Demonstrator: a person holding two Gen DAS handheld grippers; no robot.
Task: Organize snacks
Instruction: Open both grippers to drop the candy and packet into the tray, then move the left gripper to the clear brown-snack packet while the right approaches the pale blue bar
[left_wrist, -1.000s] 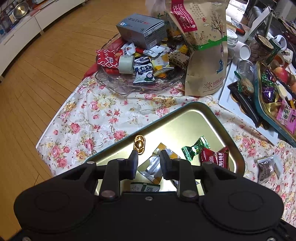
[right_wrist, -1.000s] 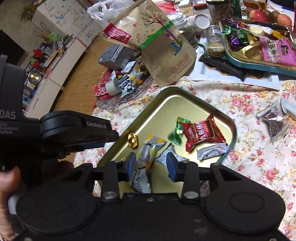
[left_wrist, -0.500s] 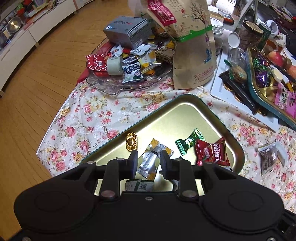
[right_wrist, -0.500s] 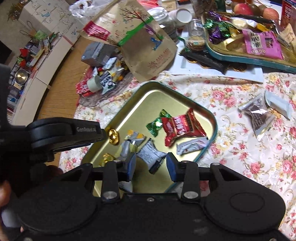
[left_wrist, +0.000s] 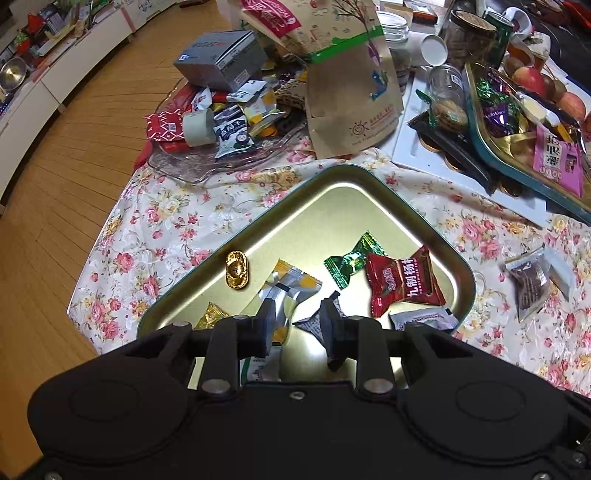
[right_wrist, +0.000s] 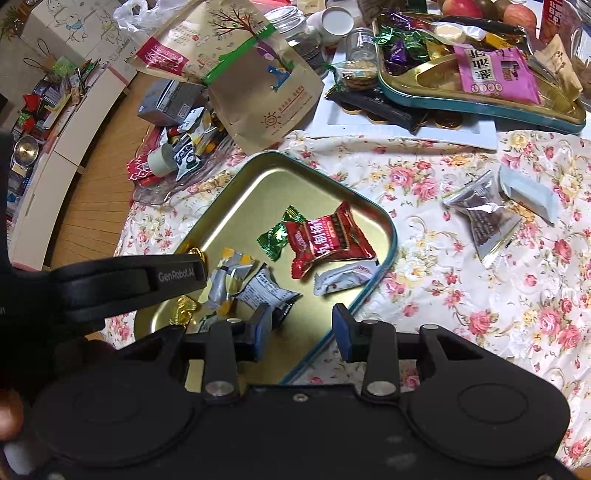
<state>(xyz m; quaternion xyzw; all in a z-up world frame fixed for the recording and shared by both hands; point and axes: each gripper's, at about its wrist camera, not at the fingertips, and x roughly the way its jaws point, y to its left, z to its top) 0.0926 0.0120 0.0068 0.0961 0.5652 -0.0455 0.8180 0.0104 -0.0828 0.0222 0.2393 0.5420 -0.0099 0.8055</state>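
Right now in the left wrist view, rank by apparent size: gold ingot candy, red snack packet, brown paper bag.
1. brown paper bag
2. red snack packet, though it lies nearer the camera
3. gold ingot candy

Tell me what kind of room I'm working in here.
Probably a home living or dining room: a floral tablecloth under cluttered snacks, a wooden floor, and low white cabinets along the wall.

gold tray (left_wrist: 343, 199) w/ teal rim, red snack pkt (left_wrist: 402, 282), green candy (left_wrist: 347, 264), pink-rose floral cloth (left_wrist: 155, 225)
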